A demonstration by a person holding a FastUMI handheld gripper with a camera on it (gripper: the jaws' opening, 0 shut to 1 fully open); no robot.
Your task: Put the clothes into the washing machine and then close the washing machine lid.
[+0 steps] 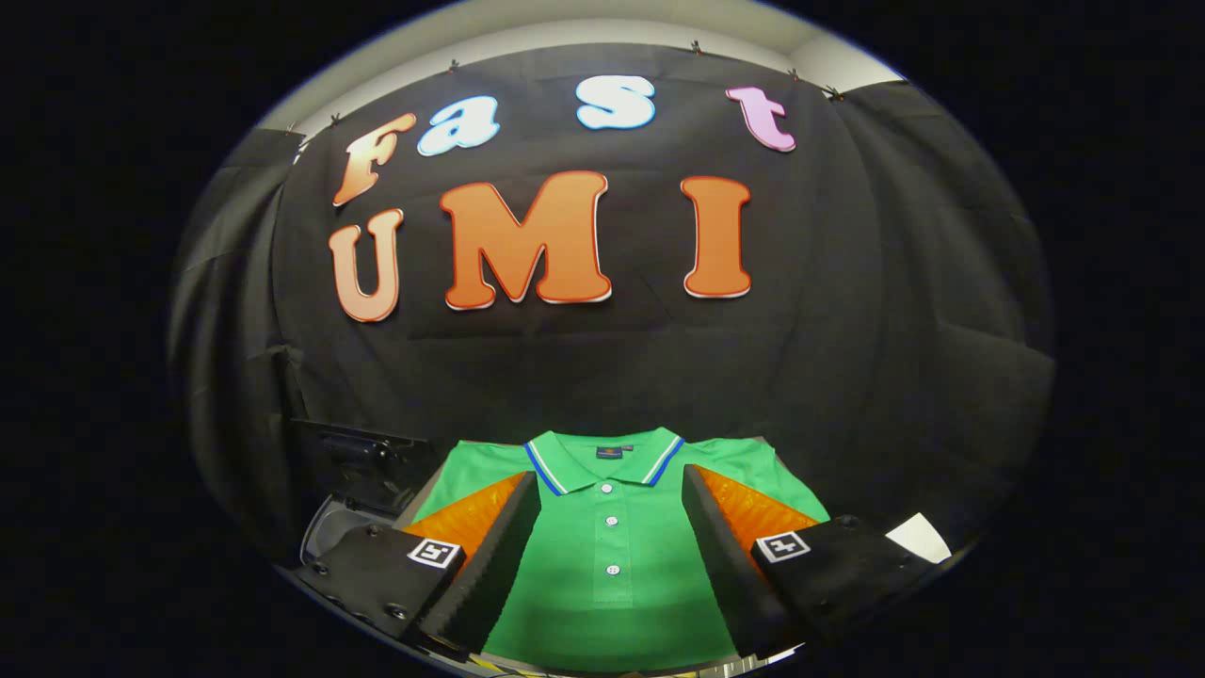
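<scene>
Jaws of the gripper (610, 527) are standing wide apart, hovering over the folded green polo shirt (610, 565) lying flat between them. Beyond the left finger, a dark open washing machine (362, 471) is waiting. Pinching a thick fold near the placket should be lifting all layers together.

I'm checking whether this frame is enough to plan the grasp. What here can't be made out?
- Green polo shirt, gripper view: sleeves and sides covered by the open tool's fingers; hem cut off below.
- Dark machine part beside the shirt: mostly behind one finger, too dark to tell lid from opening.
- Contact: whether the fingers touch the shirt cannot be told.
</scene>
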